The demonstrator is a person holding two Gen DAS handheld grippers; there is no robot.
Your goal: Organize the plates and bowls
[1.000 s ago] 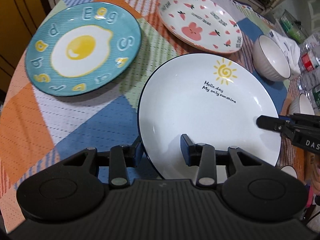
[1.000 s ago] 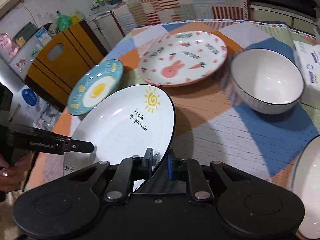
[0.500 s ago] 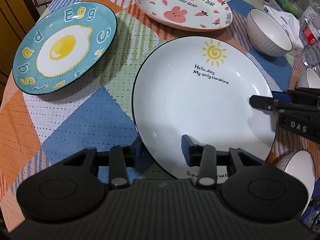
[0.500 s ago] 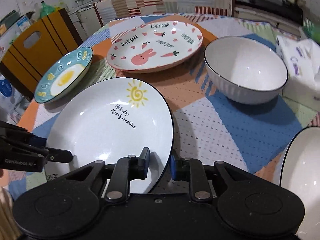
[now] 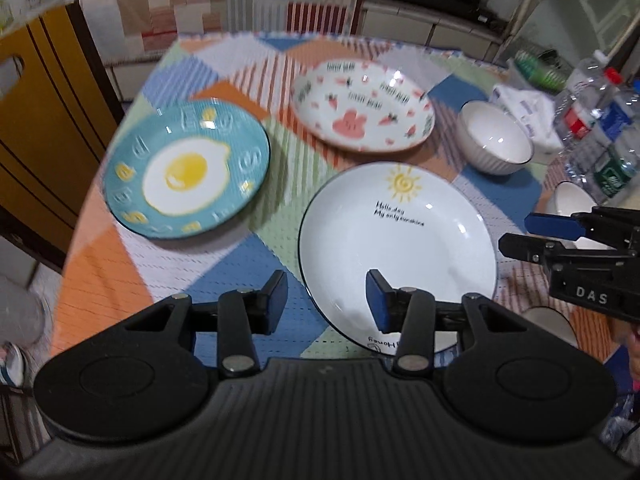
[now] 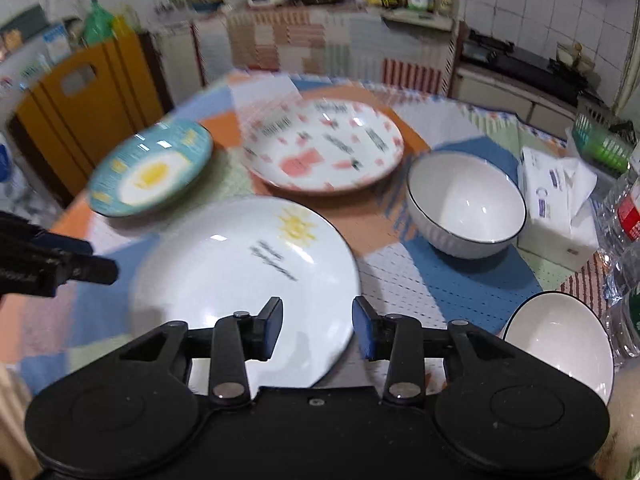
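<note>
A white plate with a sun drawing (image 5: pixel 396 248) (image 6: pixel 244 276) lies flat on the patchwork tablecloth. My left gripper (image 5: pixel 327 300) is open above its left rim, apart from it. My right gripper (image 6: pixel 317 326) is open above its right rim and also shows from the side in the left wrist view (image 5: pixel 516 232). A teal egg plate (image 5: pixel 186 168) (image 6: pixel 150 168) and a pink rabbit plate (image 5: pixel 362 106) (image 6: pixel 324 146) lie farther back. A white bowl (image 5: pixel 496 142) (image 6: pixel 466 204) stands right of the rabbit plate. A second white bowl (image 6: pixel 560 344) sits at the right edge.
A tissue pack (image 6: pixel 560 204) and several water bottles (image 5: pixel 600 128) stand at the table's right side. A yellow chair back (image 6: pixel 80 96) stands behind the table's left edge. A green basket (image 6: pixel 604 140) sits at the far right. Kitchen counters run along the back.
The right gripper has opened and let go of the sun plate's rim. Both grippers have lifted and pulled back, and the plate now rests flat on the cloth.
</note>
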